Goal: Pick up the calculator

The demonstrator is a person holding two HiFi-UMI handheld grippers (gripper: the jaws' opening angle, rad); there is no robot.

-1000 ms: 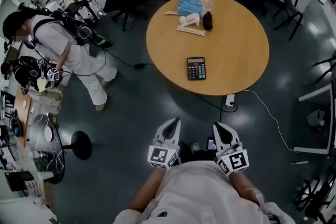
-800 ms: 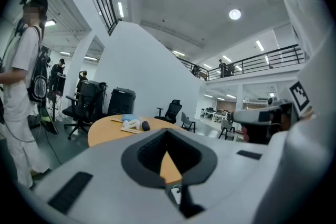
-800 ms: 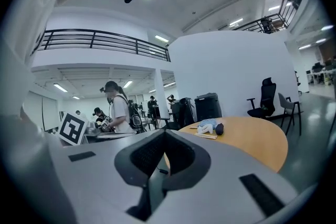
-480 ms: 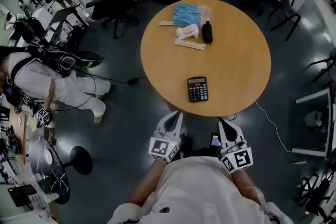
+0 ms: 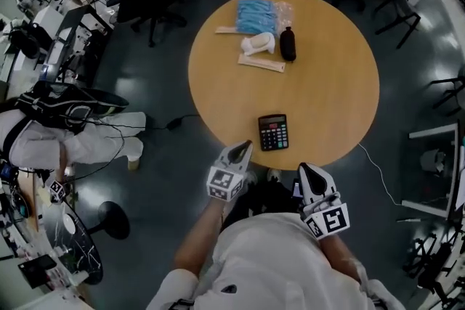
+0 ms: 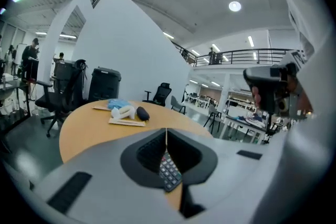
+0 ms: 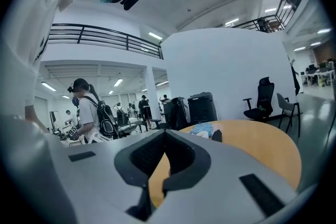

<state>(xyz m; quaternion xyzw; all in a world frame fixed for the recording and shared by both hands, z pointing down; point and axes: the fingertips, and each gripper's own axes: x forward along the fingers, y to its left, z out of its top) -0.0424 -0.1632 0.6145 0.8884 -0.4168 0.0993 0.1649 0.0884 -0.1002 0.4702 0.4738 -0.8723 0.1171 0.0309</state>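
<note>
The black calculator lies flat near the front edge of the round wooden table. My left gripper is shut and empty, its tip at the table's front edge, just left of the calculator. In the left gripper view the calculator shows just below the closed left gripper. My right gripper hangs over the floor short of the table, to the calculator's right. Seen in its own view, the right gripper is also shut with nothing in it.
At the table's far side lie a blue packet, a white object, a black pouch and a beige strip. Office chairs stand behind the table. A person bends over at the left. A white cable runs across the floor.
Both grippers have come forward to the table, and the left tip now reaches its front edge beside the calculator. The person at the left has bent lower.
</note>
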